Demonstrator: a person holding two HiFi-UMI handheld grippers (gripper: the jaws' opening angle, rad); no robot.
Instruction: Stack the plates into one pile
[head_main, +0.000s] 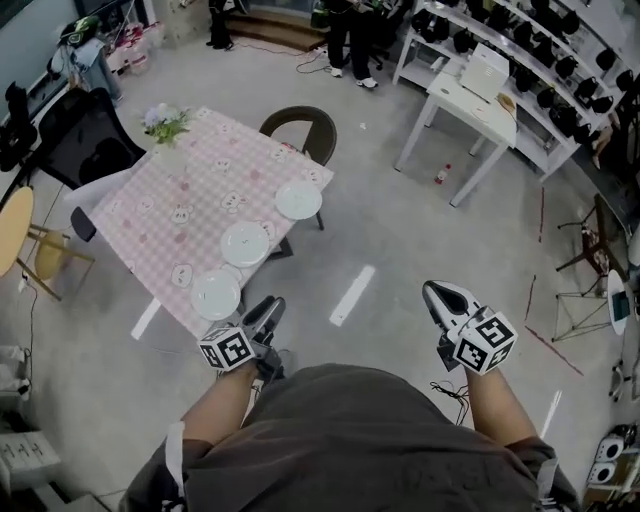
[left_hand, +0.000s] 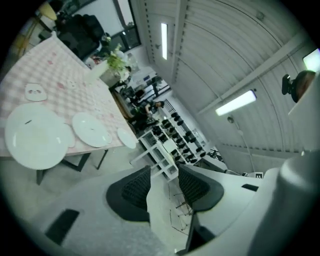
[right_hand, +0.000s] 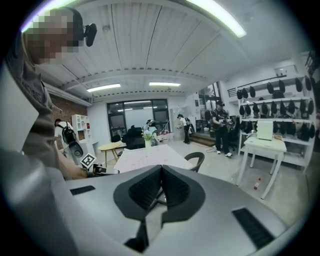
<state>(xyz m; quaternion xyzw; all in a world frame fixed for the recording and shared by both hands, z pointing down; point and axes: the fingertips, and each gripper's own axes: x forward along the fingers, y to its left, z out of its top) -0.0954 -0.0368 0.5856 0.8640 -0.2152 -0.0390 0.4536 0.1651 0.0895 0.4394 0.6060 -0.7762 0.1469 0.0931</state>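
A big tabletop (head_main: 150, 215) with a pink checked cloth stands on the left side of the room. A white desk (head_main: 470, 105) stands far off on the right. A dark chair (head_main: 300, 128) sits at the far right side of the tabletop.

Three white plates lie flat in a row along the right edge of the tabletop, each one apart from the others. The near plate (head_main: 216, 294) is by the near corner. The middle plate (head_main: 245, 243) is just past it. The far plate (head_main: 298, 200) is the one closest to the chair.

The left tool (head_main: 268, 305) is over the floor, just beside the near plate, a bit nearer and to its right. It does not touch the plate. Its two jaws are spread, with only air between them.

The right tool (head_main: 440, 295) is well apart from all the plates, over on the right above the floor. Its jaws are pressed together and hold nothing.

A bunch of flowers (head_main: 165, 122) stands at the far corner of the tabletop. A tiny red and white thing (head_main: 441, 174), maybe a bottle, lies on the floor near the desk.
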